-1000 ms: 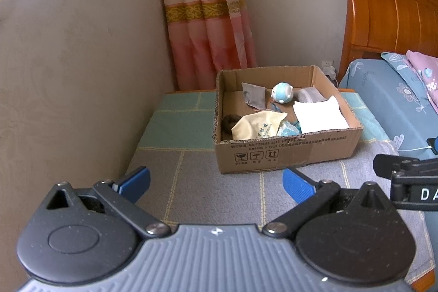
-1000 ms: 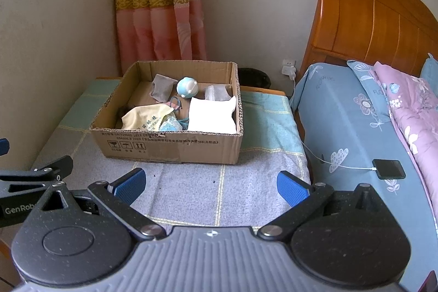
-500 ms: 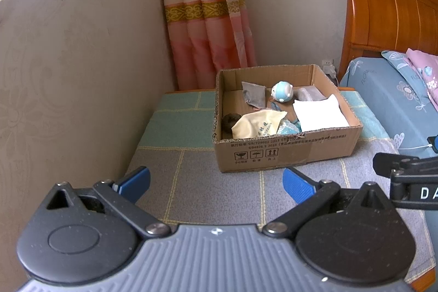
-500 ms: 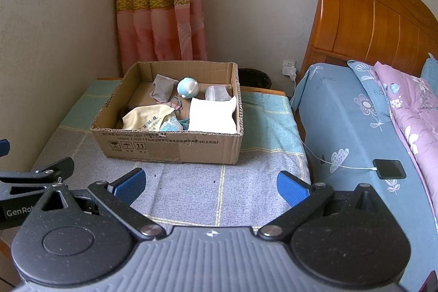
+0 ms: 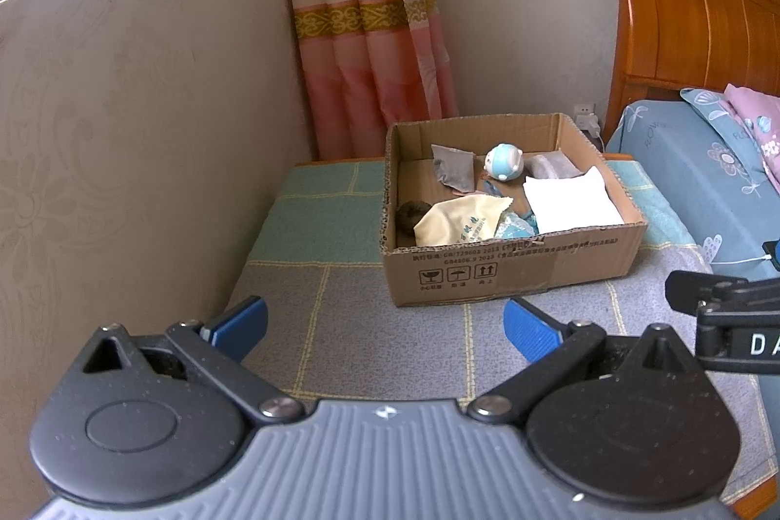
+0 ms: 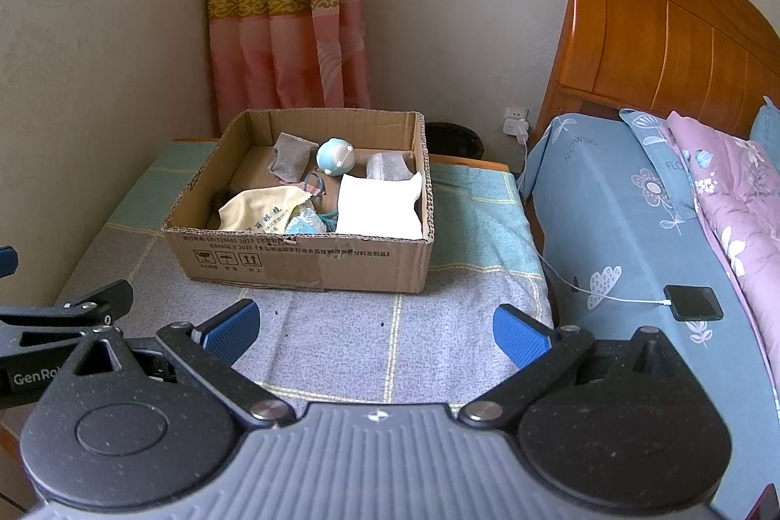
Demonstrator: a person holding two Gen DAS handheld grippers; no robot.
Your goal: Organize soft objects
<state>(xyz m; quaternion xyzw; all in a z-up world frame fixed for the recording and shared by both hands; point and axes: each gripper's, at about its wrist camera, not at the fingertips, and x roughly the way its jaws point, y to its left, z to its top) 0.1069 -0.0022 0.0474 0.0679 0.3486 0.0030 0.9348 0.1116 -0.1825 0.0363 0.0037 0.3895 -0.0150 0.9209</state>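
Observation:
An open cardboard box (image 5: 512,271) (image 6: 302,261) stands on a cloth-covered table. Inside lie a white folded cloth (image 5: 570,201) (image 6: 378,203), a cream cloth with print (image 5: 460,220) (image 6: 258,208), a grey pouch (image 5: 453,169) (image 6: 290,157), a blue-and-white round toy (image 5: 504,162) (image 6: 334,154), a second grey pouch (image 5: 551,166) and a dark item (image 5: 409,218). My left gripper (image 5: 385,322) is open and empty, short of the box. My right gripper (image 6: 375,327) is open and empty, also short of the box.
The table cloth (image 6: 341,339) is grey in front and green behind. A wall (image 5: 122,159) runs along the left, a curtain (image 5: 370,32) hangs behind. A bed with a wooden headboard (image 6: 658,47) is on the right, with a phone on a cable (image 6: 692,303).

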